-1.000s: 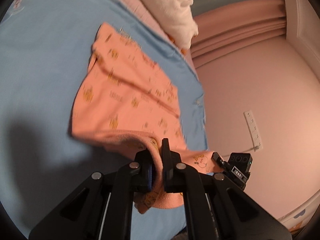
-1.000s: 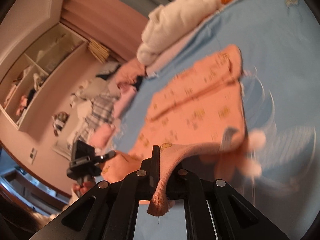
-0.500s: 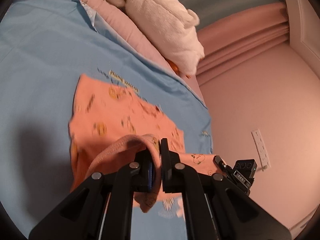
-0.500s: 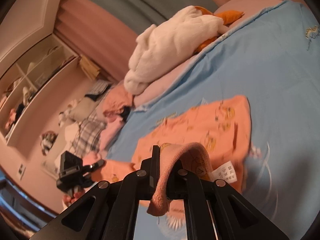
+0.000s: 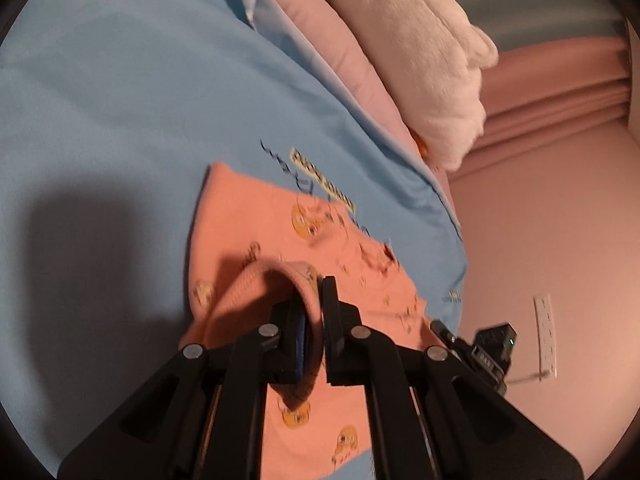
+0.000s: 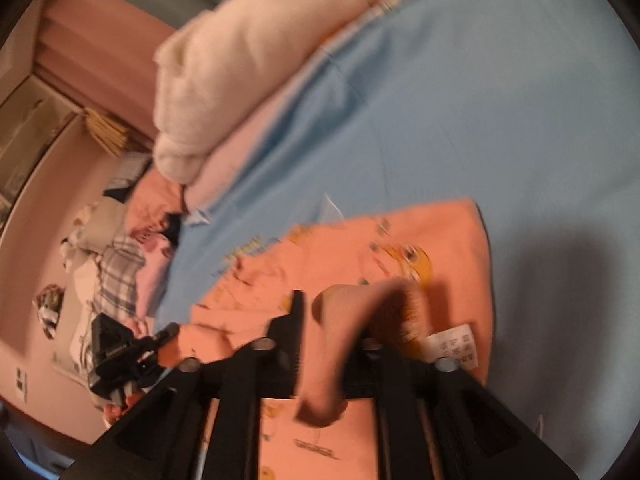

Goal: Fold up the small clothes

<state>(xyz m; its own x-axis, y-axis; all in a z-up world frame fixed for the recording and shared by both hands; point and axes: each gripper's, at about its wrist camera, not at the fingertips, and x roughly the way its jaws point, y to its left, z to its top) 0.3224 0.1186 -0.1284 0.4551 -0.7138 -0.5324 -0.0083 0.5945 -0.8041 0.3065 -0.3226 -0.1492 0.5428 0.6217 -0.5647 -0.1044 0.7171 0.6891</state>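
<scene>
The orange garment (image 5: 256, 236) lies on the blue bedsheet (image 5: 120, 100) near the bed's edge, its hem being carried over in a fold. The left gripper (image 5: 316, 312) is pinched on the hem. The right gripper (image 6: 332, 320) appears spread w/ fabric draped between; blur hinders. Both hems should be lowered level, then released together. A white care tag (image 6: 456, 346) is unreadable; sheet print is illegible.

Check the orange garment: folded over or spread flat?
Partly folded. The orange garment lies on the blue sheet, its near edge doubled over and pinched in the left gripper; the right gripper's grip is blurred.
</scene>
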